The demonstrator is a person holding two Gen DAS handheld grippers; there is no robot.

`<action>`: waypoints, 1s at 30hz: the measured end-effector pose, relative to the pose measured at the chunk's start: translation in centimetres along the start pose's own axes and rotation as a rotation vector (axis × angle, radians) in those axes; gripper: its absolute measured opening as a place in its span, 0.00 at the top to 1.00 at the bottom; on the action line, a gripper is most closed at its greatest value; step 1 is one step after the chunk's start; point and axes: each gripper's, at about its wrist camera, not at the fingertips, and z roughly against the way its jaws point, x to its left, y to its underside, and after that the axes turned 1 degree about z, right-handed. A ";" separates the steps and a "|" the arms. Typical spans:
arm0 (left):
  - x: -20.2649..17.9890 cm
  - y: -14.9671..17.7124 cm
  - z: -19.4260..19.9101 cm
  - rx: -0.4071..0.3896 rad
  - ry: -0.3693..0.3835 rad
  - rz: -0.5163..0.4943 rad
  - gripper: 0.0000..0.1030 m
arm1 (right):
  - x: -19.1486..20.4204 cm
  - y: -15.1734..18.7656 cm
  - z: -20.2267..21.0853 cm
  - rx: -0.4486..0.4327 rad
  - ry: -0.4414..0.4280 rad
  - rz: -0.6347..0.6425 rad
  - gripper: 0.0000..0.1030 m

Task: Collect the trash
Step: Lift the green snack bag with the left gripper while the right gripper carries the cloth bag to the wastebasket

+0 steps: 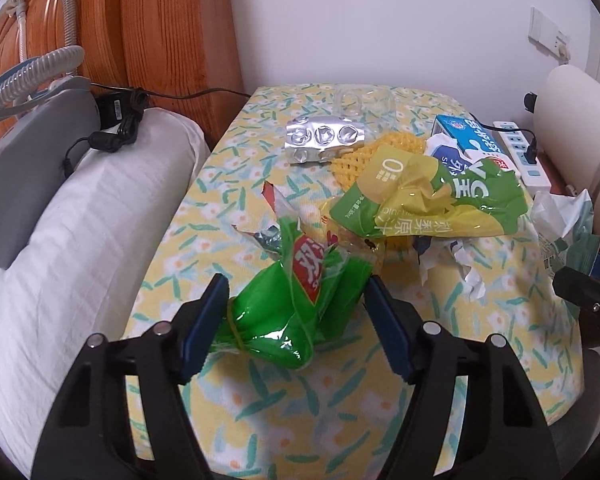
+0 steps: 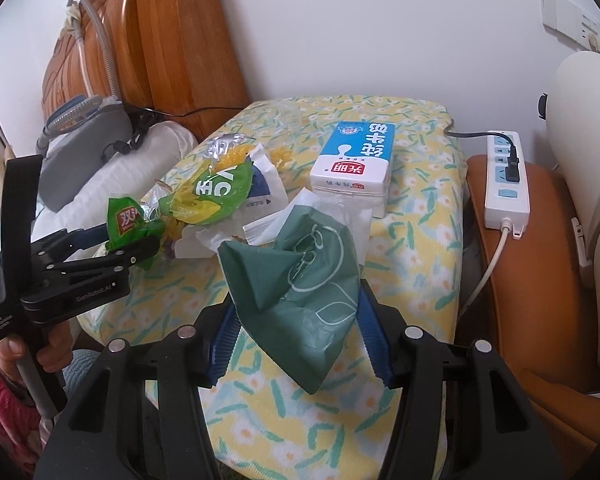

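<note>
A crumpled bright green wrapper with a red label sits between the blue pads of my left gripper, which is shut on it at the near edge of the floral tablecloth. The right wrist view shows that gripper holding the wrapper from the side. My right gripper is shut on a dark green plastic bag, held just above the cloth. Left on the table are a yellow-green drink pouch, a foil blister pack, a yellow foam net, crumpled white paper and a blue milk carton.
A white pillow with a grey device and hose lies left of the table, against a wooden headboard. A plugged-in power strip rests on an orange seat at the right. A clear plastic container stands at the far edge.
</note>
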 end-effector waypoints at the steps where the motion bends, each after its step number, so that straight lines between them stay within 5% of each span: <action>1: 0.2 0.0 0.2 -0.003 0.006 0.007 0.35 | 0.0 0.0 0.0 -0.001 -0.002 0.000 0.46; 14: 1.7 -0.2 2.4 -0.049 0.060 0.068 0.48 | -0.5 0.0 0.5 -0.012 -0.020 -0.027 0.46; 18: 1.5 -0.2 2.7 -0.049 0.080 0.072 0.61 | -0.5 0.1 0.6 -0.012 -0.023 -0.033 0.46; 30: 1.8 0.1 2.6 -0.058 0.099 0.097 0.69 | -0.3 0.2 0.3 -0.005 -0.031 -0.032 0.46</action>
